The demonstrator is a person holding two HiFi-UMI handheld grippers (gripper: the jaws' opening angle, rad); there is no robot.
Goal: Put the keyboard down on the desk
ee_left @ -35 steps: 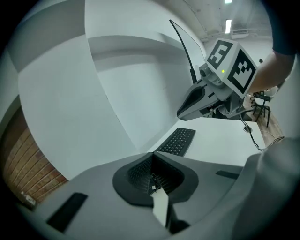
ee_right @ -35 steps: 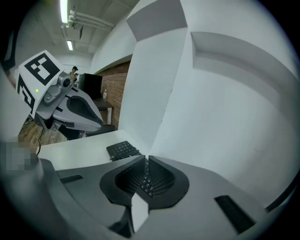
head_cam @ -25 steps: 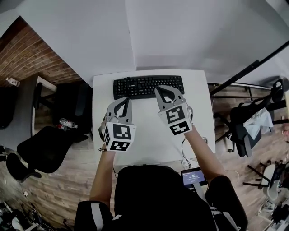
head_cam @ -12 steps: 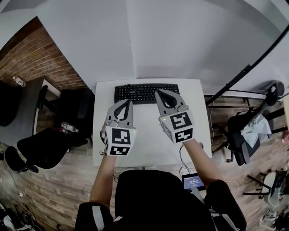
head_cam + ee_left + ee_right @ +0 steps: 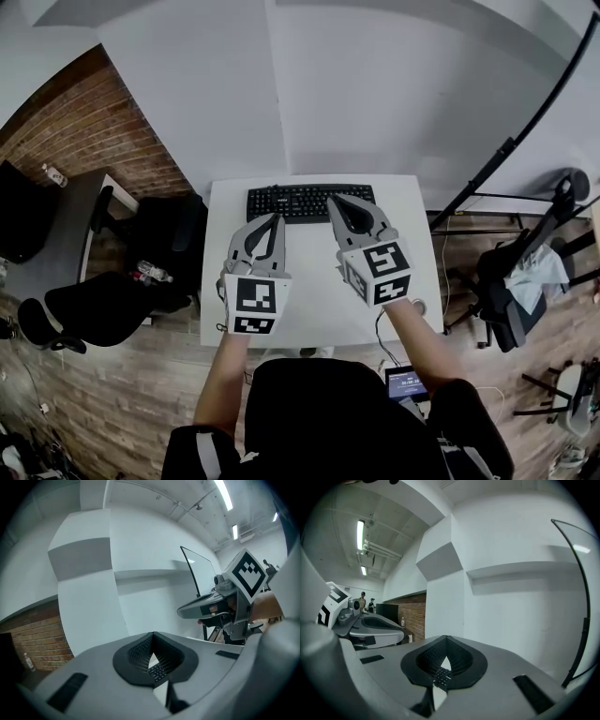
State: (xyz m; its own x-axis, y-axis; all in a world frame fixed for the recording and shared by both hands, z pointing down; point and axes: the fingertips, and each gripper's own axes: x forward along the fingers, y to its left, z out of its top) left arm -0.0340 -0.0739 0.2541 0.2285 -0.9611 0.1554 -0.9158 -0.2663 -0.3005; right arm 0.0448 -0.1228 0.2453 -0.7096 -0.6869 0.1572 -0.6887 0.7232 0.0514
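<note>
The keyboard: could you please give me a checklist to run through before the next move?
1. The keyboard lies flat on the desk, along its far edge: ok.
2. The keyboard sits square to the desk's edge: ok.
3. The left gripper has its jaws together with nothing between them: ok.
4. The right gripper has its jaws together with nothing between them: ok.
5. The left gripper is apart from the keyboard, its tip just short of the near edge: ok.
6. The right gripper is apart from the keyboard: cannot tell, since its tip overlaps the keys in the head view.
</note>
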